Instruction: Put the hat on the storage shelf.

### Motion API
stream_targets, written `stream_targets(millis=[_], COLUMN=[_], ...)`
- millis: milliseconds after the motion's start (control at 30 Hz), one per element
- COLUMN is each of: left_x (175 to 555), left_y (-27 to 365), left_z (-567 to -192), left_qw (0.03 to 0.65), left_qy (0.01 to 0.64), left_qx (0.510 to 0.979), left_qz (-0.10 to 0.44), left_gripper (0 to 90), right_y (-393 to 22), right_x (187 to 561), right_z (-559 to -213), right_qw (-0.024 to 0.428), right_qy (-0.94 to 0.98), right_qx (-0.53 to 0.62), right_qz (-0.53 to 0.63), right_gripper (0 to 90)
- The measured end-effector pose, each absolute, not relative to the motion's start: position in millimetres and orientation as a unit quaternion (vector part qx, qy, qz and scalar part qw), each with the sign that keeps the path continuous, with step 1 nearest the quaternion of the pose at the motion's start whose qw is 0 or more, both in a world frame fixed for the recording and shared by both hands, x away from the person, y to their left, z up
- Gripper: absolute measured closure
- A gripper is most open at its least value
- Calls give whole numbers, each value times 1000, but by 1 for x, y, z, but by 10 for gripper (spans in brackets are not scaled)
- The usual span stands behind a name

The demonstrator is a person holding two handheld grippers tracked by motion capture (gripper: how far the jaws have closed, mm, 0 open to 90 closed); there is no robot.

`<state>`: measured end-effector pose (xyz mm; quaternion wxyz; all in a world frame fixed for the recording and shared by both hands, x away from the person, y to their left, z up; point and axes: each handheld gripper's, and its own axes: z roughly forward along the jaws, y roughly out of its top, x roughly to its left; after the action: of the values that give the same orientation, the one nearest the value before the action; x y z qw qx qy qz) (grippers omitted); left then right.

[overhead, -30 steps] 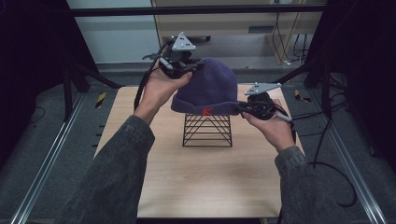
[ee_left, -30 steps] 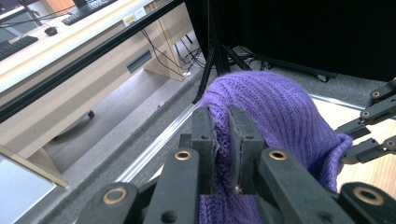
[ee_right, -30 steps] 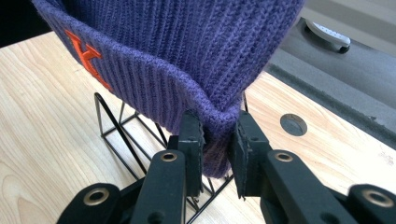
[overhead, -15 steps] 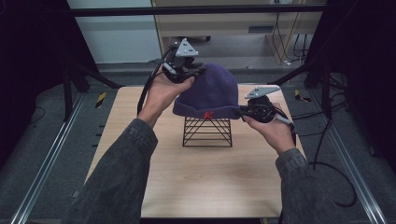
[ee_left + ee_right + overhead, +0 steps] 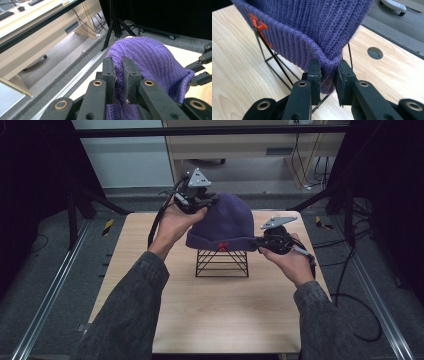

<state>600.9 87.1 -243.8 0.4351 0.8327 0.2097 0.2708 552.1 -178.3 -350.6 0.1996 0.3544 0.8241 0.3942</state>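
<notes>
A purple knit beanie (image 5: 225, 222) with an orange mark (image 5: 222, 246) on its cuff sits over a black wire stand (image 5: 222, 263) at the middle of the wooden table (image 5: 210, 315). My left gripper (image 5: 205, 202) is shut on the knit at the hat's upper left side; in the left gripper view the fabric (image 5: 150, 60) is pinched between its jaws (image 5: 119, 75). My right gripper (image 5: 260, 242) is shut on the folded cuff at the hat's right edge; the right gripper view has the cuff (image 5: 294, 47) squeezed between the pads (image 5: 327, 77), with the stand's wires (image 5: 274, 65) below.
A round hole (image 5: 375, 53) lies in the tabletop near the right gripper. Black tripod legs (image 5: 85, 200) and cables (image 5: 345, 290) stand on the grey floor around the table. A wooden cabinet (image 5: 240, 145) is behind it.
Both hands have brought the hat down, so its cuff now rests lower over the top of the wire stand. The left hand sank a little; the right barely moved.
</notes>
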Motion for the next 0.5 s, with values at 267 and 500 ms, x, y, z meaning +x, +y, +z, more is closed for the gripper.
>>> stream_targets(millis=[267, 500], left_x=[598, 597], left_y=[85, 89], left_z=[-250, -259], left_qw=[433, 423], left_qy=[204, 204], left_qx=[836, 843], left_qz=[270, 263], left_gripper=[809, 806], right_y=[-182, -181], right_x=[553, 553], right_z=[-359, -366], right_qw=[195, 194], right_qy=[825, 826], right_qx=[358, 361], right_qz=[391, 386], right_gripper=[755, 751])
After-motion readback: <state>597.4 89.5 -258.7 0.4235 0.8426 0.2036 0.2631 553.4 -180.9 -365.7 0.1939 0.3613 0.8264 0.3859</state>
